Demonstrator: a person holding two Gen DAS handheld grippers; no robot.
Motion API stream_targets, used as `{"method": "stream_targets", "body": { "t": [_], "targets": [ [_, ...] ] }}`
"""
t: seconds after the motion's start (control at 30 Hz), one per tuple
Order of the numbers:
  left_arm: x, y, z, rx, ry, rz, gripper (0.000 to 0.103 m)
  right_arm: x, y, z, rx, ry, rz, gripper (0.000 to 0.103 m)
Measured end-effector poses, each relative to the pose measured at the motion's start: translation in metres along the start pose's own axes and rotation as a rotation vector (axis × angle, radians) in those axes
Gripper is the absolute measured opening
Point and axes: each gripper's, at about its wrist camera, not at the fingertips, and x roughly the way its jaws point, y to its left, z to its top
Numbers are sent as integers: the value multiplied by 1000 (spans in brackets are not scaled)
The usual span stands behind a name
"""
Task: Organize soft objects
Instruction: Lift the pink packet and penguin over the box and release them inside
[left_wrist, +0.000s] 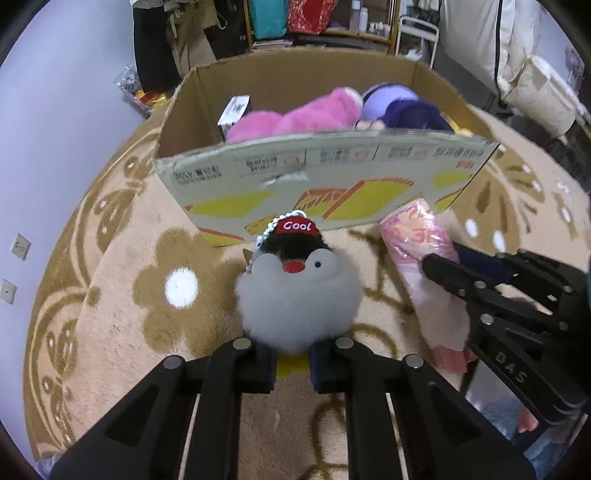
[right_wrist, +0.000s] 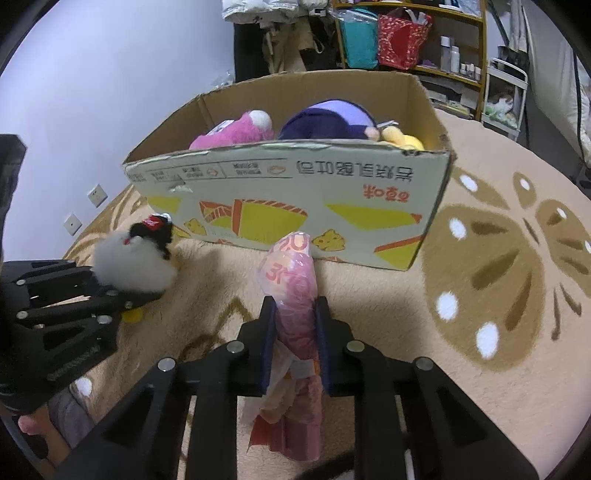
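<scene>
Clamping the base of a fluffy white penguin toy (left_wrist: 295, 295), the left gripper (left_wrist: 293, 363) has its jaws pressed together on the toy's underside, the red cap pointing away toward the cardboard box (left_wrist: 321, 177). The right gripper (right_wrist: 295, 332) is squeezed shut on a pink plastic-wrapped roll (right_wrist: 295, 284), whose long axis runs straight ahead, its far tip close to or touching the box's near wall. Both toys sit just short of the box, over the beige flowered rug (right_wrist: 480, 295). Inside lie a pink plush (left_wrist: 291, 118) and a purple plush (left_wrist: 399, 107), partly hidden by the wall. The roll's contents are hard to make out.
</scene>
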Motion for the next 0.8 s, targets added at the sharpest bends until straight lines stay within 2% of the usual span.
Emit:
{"method": "stream_targets", "body": {
  "t": [0.13, 0.33, 0.5, 0.8],
  "targets": [
    [-13, -1, 4, -13, -47, 15, 12, -11, -1, 2, 12, -37, 4, 20],
    [-29, 2, 12, -19, -108, 19, 12, -45, 5, 9, -12, -143, -6, 19],
    [-51, 5, 17, -28, -181, 65, 12, -68, 5, 16, -8, -217, 5, 19],
    [-76, 16, 42, -24, -282, 107, 12, -88, -4, 41, -1, -291, -2, 19]
  ]
}}
